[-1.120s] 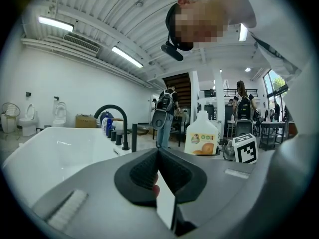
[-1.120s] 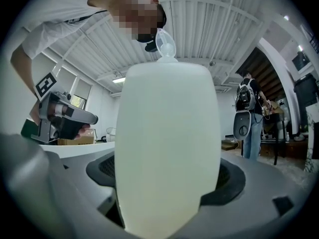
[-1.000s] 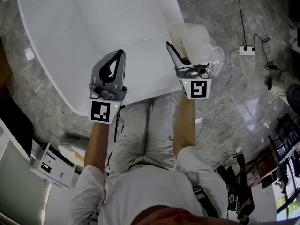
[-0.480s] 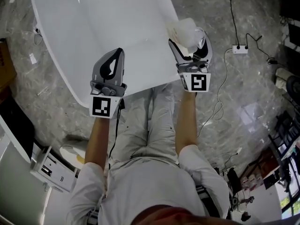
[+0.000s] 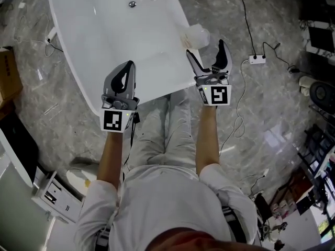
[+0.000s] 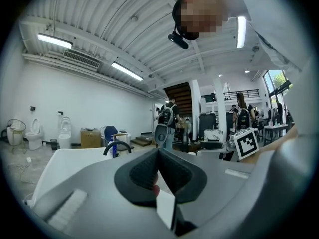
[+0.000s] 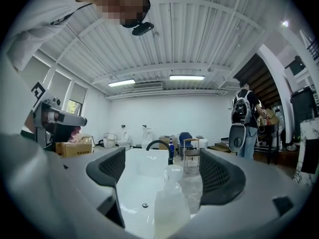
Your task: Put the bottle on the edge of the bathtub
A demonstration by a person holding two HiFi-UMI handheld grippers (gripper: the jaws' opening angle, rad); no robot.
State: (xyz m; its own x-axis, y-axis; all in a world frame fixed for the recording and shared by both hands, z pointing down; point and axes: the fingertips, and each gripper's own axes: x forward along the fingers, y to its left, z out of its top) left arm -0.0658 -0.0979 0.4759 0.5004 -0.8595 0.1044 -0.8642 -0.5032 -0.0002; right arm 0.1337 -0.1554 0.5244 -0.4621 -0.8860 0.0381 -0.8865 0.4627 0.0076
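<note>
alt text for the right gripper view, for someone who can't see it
A clear plastic bottle stands on the edge of a white bathtub, framed by the open jaws of the right tool, which do not touch it. A black faucet sits at the tub's far end.

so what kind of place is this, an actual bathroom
Likely a showroom or workshop hall, not a home bathroom: the freestanding bathtub stands on open stone-look floor, toilets line a far wall, and a person with a backpack stands in the hall beyond.
</note>
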